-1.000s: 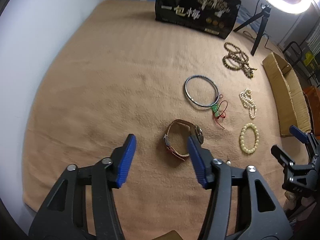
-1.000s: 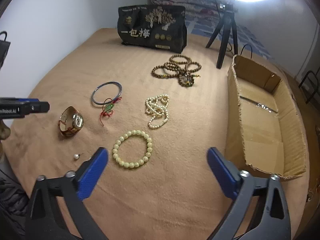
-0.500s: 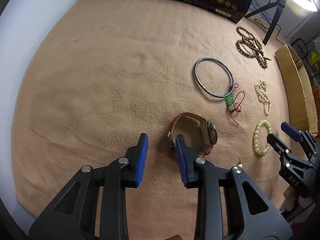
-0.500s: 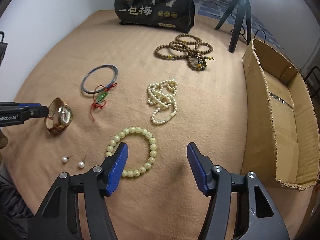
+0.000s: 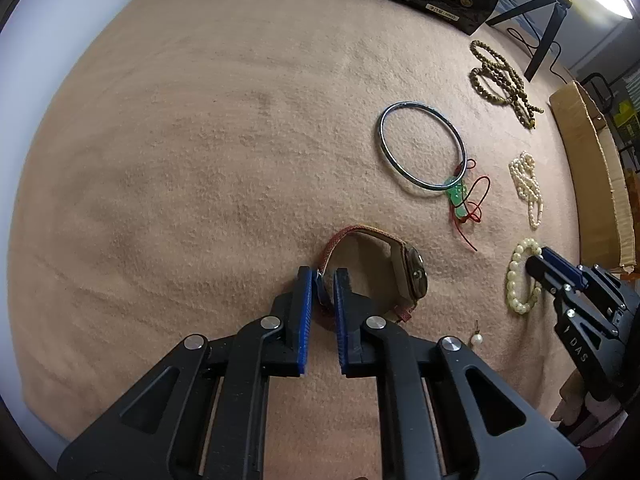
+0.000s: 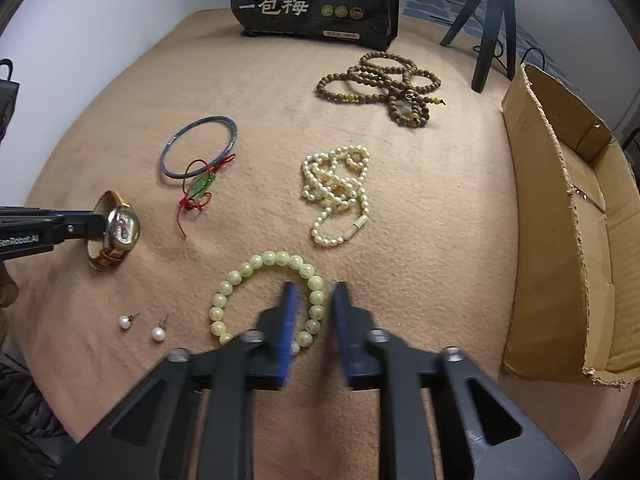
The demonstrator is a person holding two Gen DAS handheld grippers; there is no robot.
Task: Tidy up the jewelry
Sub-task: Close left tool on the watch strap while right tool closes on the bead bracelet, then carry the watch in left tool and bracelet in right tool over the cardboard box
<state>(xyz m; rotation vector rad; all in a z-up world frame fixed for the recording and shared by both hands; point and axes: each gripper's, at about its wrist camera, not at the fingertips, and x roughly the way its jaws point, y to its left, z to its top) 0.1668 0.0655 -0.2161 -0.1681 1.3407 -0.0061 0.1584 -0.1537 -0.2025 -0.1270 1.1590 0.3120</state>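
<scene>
1. The watch (image 5: pixel 414 276) stood on edge on the tan fleece blanket (image 5: pixel 200 160), with an oval metal face and a reddish-brown woven strap curled into a loop.
2. The left gripper (image 5: pixel 323 280) had its blue ribbed jaws just closing, clenched on the near part of that strap.
3. The pale green bead bracelet (image 6: pixel 256 292), round glossy beads with gold marks, lay flat near the front edge.
4. The right gripper (image 6: pixel 314 300) had its jaws just closing, pinching the bracelet's right side.
5. Beyond lay a thin blue metal bangle (image 6: pixel 200 146), a green pendant on red cord (image 6: pixel 200 188), a heaped pearl strand (image 6: pixel 336 192), brown wooden beads (image 6: pixel 380 80) and two pearl studs (image 6: pixel 142 328).
6. A torn cardboard box (image 6: pixel 568 240) stood at the right.
</scene>
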